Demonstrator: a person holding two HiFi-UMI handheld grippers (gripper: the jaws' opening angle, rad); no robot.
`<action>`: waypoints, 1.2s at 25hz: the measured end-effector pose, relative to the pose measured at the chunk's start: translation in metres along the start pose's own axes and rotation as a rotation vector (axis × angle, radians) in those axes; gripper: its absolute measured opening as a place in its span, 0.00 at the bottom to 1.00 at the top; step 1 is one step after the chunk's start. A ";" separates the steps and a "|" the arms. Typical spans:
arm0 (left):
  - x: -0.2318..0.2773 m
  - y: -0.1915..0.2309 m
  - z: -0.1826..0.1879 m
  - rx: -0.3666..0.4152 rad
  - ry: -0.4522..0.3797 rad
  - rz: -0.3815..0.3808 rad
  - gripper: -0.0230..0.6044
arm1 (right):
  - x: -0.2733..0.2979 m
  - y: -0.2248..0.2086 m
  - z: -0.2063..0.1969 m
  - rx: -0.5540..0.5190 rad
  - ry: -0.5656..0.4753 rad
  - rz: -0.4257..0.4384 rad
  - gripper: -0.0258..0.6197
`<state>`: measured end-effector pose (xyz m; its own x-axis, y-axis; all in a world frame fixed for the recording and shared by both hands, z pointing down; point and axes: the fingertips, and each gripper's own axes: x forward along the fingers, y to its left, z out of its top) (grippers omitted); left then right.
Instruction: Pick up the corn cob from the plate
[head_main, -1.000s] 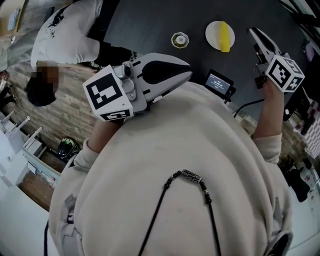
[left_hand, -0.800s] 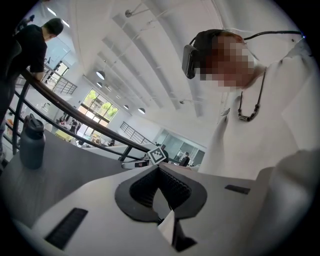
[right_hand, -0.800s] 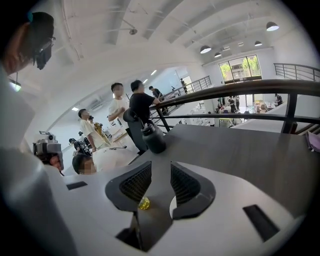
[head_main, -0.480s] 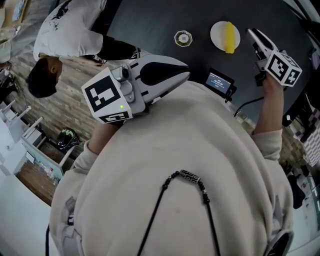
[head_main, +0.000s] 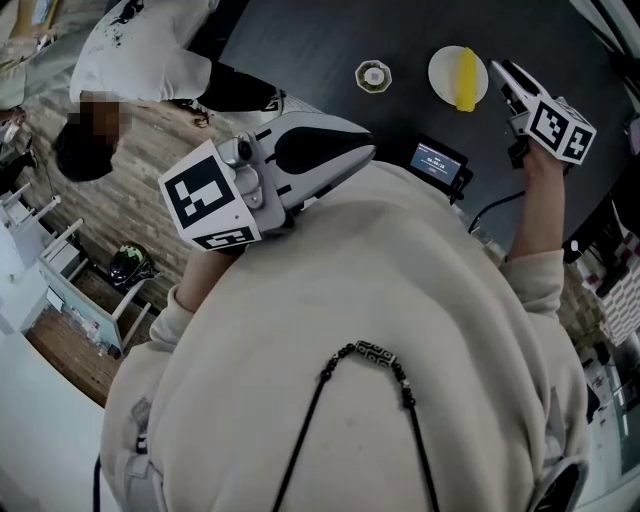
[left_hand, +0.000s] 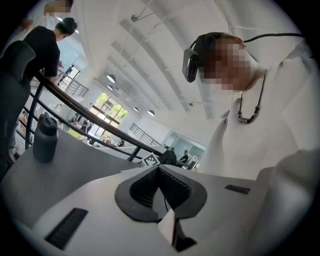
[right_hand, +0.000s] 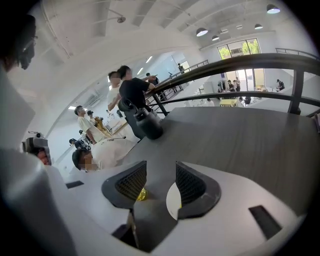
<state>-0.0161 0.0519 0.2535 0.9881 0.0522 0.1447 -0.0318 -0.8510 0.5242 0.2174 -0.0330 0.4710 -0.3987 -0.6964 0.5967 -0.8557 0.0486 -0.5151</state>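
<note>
A yellow corn cob (head_main: 465, 78) lies across a small white plate (head_main: 445, 68) on the dark table, at the top of the head view. My right gripper (head_main: 503, 78) hangs just right of the plate, pointing down at it. Its jaws are opening and nothing is between the pads. In the right gripper view (right_hand: 156, 182) a sliver of the corn cob (right_hand: 141, 194) and of the plate (right_hand: 172, 202) shows beyond the gap. My left gripper (head_main: 370, 150) is held back against my chest, jaws shut and empty (left_hand: 159, 169).
A small round dish (head_main: 373, 76) sits left of the plate. A black device with a lit screen (head_main: 438, 160) stands at the table's near edge, with a cable. A dark bottle (right_hand: 145, 122) stands further along the table. A person in a white shirt (head_main: 150, 60) sits at the left.
My right gripper has dropped closer to the plate and its jaws have spread apart. The left gripper has stayed put against my chest.
</note>
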 end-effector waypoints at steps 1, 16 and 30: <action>-0.001 0.000 0.000 -0.001 -0.001 0.006 0.04 | 0.003 -0.002 -0.002 0.002 0.008 -0.001 0.32; -0.012 -0.005 -0.007 -0.008 -0.008 0.060 0.04 | 0.049 -0.042 -0.056 0.080 0.146 -0.040 0.41; -0.008 -0.009 -0.017 -0.010 0.002 0.098 0.04 | 0.081 -0.094 -0.114 0.098 0.314 -0.128 0.44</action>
<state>-0.0266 0.0679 0.2622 0.9798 -0.0299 0.1978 -0.1299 -0.8470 0.5155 0.2274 -0.0123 0.6382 -0.3857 -0.4374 0.8124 -0.8754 -0.1046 -0.4719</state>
